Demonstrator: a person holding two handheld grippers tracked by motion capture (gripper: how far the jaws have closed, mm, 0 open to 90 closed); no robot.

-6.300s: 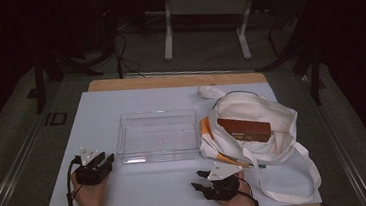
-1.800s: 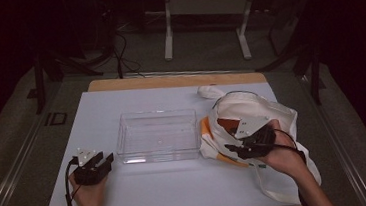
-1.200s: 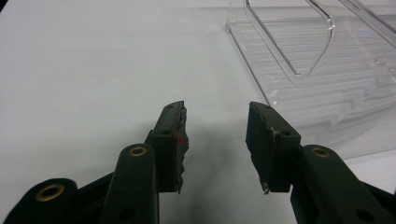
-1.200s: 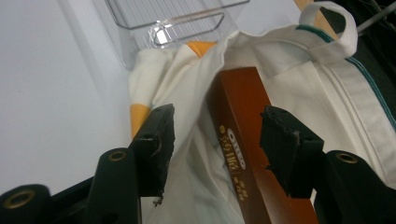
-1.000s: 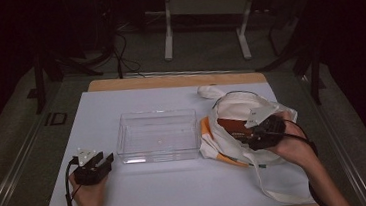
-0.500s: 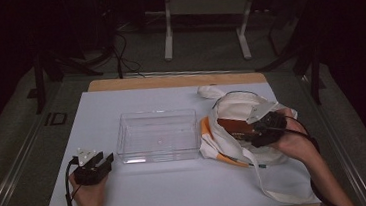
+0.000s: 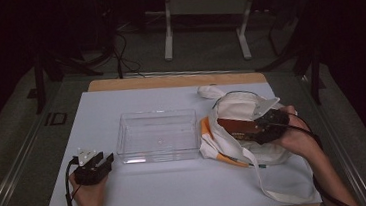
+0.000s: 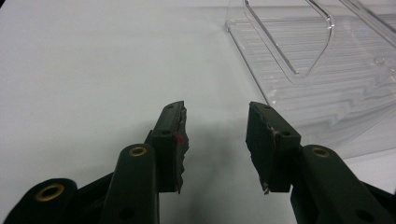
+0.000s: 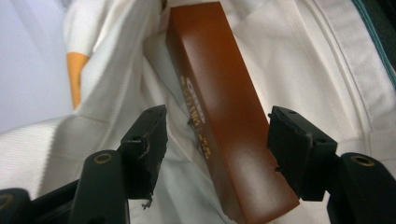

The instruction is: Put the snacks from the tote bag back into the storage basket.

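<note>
A long brown box (image 7: pixel 237 126) with gold lettering lies inside an open white cloth bag (image 7: pixel 241 103) at the right of the table. My right gripper (image 7: pixel 262 128) reaches into the bag from the right. In the right gripper view its jaws have just been opening. They straddle the near end of the box (image 9: pixel 219 107), and the left pad stands clear of it. My right gripper (image 9: pixel 218 112) is open. At the front left, my left gripper (image 7: pixel 98 160) rests on the white table, open and holding nothing (image 8: pixel 215 109).
A clear plastic tray (image 7: pixel 154 114) stands at the table's middle, its corner (image 8: pixel 327 93) just ahead and right of the left jaws. The bag's straps (image 7: pixel 278 185) trail toward the front right edge. Orange trim (image 7: pixel 206 129) shows on the bag's left side.
The right hand went from the table's front edge up to the bag, then crept a little further along the box. Its jaws now stand wider. The left hand stayed put.
</note>
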